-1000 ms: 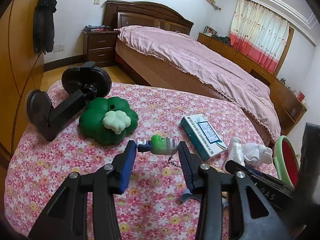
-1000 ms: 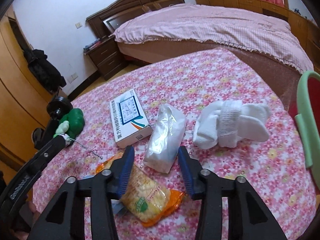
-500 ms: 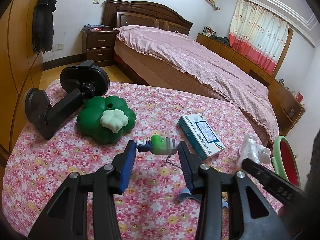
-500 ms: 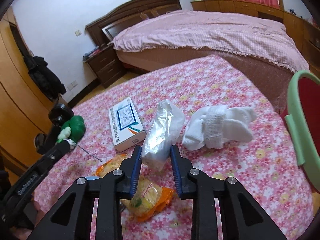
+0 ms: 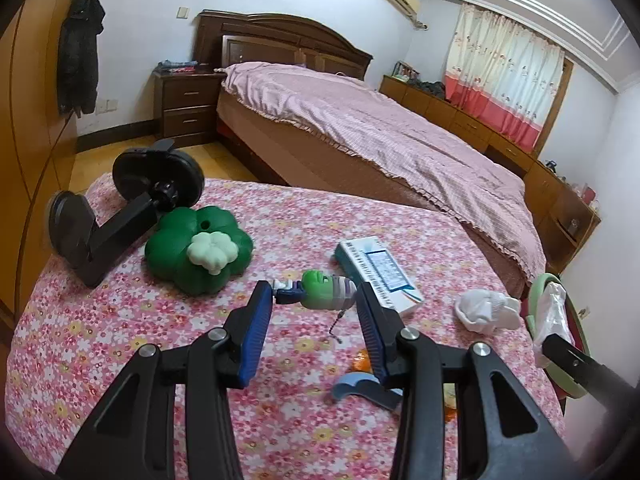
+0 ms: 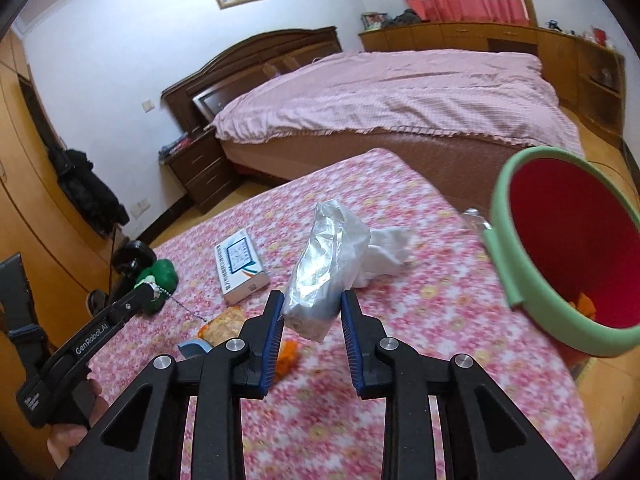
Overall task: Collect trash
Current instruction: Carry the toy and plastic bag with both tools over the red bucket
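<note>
At the right edge of the flowered tablecloth, a red bin with a pale green rim, tilted toward the lens, its far side cut off by the frame; deep inside near the bottom, a scrap of something orange, too little showing to name. Clamped in the right gripper, a crumpled clear plastic bag, lifted off the cloth, blue pads pressing its lower end from both sides, jaws narrowed onto it within the last moment. From the left wrist view, the same bag seen hanging in front of the bin's rim, most of the bin hidden behind bag and gripper arm. Behind the bag, lying on the cloth, a bundle of white crumpled tissue or cloth, partly masked; cannot tell which. Held in the left gripper, a small green-headed toy figure with a bead chain, pinched end to end between the blue pads, jaws part-way apart around it. Below the grippers, an orange snack wrapper, mostly covered by the fingers, and a pale blue curved scrap, unclear what. Farther back on the cloth, a white-and-teal box, print too small to read, a green clover-shaped container with a small hole on top, contents unseen, and a black suction-cup mount.
</note>
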Motion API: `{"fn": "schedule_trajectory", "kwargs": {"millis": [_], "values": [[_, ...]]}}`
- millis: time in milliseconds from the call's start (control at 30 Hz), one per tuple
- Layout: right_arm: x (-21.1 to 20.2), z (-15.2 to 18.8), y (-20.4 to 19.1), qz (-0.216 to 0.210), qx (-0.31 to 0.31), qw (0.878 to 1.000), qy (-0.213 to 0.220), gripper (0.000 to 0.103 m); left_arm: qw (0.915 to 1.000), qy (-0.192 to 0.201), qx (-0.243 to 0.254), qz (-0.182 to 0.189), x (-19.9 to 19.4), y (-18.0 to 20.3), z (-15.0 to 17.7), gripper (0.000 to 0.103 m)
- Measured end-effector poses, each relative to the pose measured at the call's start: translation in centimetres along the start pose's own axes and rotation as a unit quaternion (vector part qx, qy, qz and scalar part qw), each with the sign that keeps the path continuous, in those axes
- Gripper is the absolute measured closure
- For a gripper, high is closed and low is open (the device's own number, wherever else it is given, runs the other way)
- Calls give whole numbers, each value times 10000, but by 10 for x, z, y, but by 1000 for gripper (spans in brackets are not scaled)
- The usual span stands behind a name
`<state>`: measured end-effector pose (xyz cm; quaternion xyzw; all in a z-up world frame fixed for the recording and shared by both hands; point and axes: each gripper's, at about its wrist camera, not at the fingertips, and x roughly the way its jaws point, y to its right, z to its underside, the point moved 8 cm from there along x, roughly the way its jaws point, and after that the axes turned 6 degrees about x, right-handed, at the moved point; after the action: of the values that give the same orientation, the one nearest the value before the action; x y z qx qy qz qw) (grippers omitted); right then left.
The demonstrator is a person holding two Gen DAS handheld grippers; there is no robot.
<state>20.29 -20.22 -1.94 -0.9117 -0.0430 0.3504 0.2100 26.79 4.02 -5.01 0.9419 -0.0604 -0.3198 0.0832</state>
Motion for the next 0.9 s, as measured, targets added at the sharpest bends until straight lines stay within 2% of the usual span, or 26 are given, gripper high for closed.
{"fn": "schedule_trajectory", "kwargs": {"millis": [467, 900], "values": [[-64, -5, 64, 355, 546, 9964, 537, 74, 9965, 159, 621, 527, -22, 71, -3, 59], [-103, -8, 130, 560, 1129, 9880, 889, 74, 9883, -76, 1023, 1128, -30, 144, 5, 59]]}}
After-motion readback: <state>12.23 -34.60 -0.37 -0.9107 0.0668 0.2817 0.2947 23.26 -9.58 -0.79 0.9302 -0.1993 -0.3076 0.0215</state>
